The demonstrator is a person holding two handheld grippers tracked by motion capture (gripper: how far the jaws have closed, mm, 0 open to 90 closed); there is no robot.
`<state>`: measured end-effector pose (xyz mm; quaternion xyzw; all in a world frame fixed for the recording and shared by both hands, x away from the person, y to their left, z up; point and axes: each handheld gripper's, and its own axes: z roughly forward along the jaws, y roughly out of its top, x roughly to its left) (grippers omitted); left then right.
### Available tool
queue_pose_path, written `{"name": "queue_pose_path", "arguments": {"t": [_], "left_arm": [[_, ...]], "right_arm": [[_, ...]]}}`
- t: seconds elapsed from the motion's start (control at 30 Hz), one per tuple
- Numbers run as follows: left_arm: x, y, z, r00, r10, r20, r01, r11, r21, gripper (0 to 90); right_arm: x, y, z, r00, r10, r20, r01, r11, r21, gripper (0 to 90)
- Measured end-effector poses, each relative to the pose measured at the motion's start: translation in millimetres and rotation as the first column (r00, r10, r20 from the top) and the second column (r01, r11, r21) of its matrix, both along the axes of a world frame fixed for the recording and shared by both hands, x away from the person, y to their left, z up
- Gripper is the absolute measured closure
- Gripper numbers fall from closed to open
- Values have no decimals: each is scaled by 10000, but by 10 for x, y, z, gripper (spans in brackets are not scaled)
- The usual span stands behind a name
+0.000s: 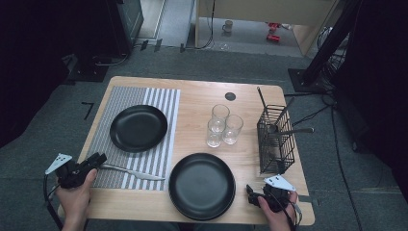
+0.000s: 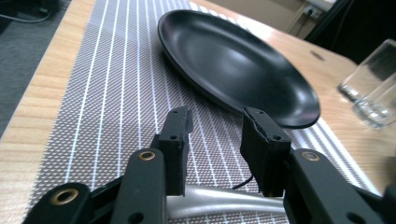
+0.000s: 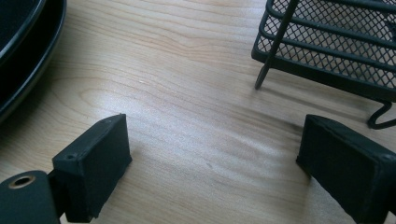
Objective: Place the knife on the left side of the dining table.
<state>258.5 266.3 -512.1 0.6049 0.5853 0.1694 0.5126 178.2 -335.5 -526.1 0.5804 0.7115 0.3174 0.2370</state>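
On the striped mat (image 1: 144, 96), near its front edge, lies a silver knife (image 1: 132, 173); your left claw (image 1: 96, 160) sits right at the knife's handle end; seen from the left gripper view, the handle (image 2: 224, 201) runs across low down between the two black pads (image 2: 175, 140), and there is a gap on each side, so the pads do not squeeze it; the claw is partly open and holds nothing. The knife blade points toward the front black plate (image 1: 202, 186); the handle lies on the mat, and the tip reaches the mat's right edge. Behind the knife, on the same mat, sits the other black plate (image 1: 138, 128); the left gripper view shows it just past the claw. Your left hand (image 1: 77, 195) holds its tool at the front left corner of the wooden table (image 1: 202, 96). Your right claw (image 1: 252, 195) rests low at the front right of the table, just right of the front plate; its pads (image 3: 93, 163) stand wide apart over bare wood, so it is open and empty. Just beyond it stands the black wire basket (image 1: 275, 142) with some cutlery sticking up. Three clear glasses (image 1: 223, 126) stand close together in the middle of the table, between the two plates and the basket.
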Motion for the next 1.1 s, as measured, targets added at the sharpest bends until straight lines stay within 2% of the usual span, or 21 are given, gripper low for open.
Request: {"name": "queue_pose_path", "arguments": {"t": [0.17,0.23,0.3,0.37,0.4,0.47,0.5,0.6,0.63,0.7,0.73,0.83,1.0,1.07,1.1], "left_arm": [[4,-20,-6,10000,25,-22,-25,9998,211,594],[14,-63,-7,10000,-47,-86,52,9983,573,581],[26,-140,-2,9998,-167,-121,180,9932,1153,559],[38,-253,1,9990,-412,-200,442,9815,1863,539],[42,-290,1,9984,-516,-229,552,9774,2039,530],[55,-388,-7,9964,-756,-371,826,9639,2530,525],[59,-434,-13,9956,-843,-420,927,9552,2812,521],[73,-535,-35,9926,-995,-700,1185,9214,3701,508],[82,-549,-39,9908,-1032,-872,1289,9149,3825,503],[85,-557,-44,9889,-1058,-1039,1388,9070,3976,495],[84,-558,-46,9881,-1049,-1126,1419,9046,4019,495],[77,-547,-46,9882,-1043,-1121,1409,9060,3992,493],[52,-548,-45,9885,-1005,-1134,1383,9042,4040,499],[33,-551,-44,9888,-994,-1113,1369,9010,4116,505],[26,-547,-46,9891,-981,-1101,1350,9025,4089,506]], "right_arm": [[0,0,0,10000,2,-1,-2,10000,0,88],[0,0,0,10000,1,1,-1,10000,-1,88],[0,0,0,10000,0,-2,0,10000,-2,88],[0,0,0,10000,2,0,-2,10000,-2,88],[0,0,0,10000,2,-1,-2,10000,1,88],[0,0,0,10000,3,0,-3,10000,-3,88],[0,0,0,10000,2,0,-2,10000,0,88],[-1,0,0,10000,2,2,-2,10000,-2,88],[-1,1,0,10000,1,1,-1,10000,-1,88],[-1,0,1,10000,6,-8,-6,10000,-10,88],[-1,0,1,10000,5,-9,-5,10000,-12,88],[-1,0,1,10000,6,-9,-6,10000,-14,88],[-1,0,1,10000,5,-9,-5,10000,-9,88],[-1,0,1,10000,7,-9,-7,10000,-10,88],[-1,0,1,10000,6,-11,-6,10000,-9,88]]}}
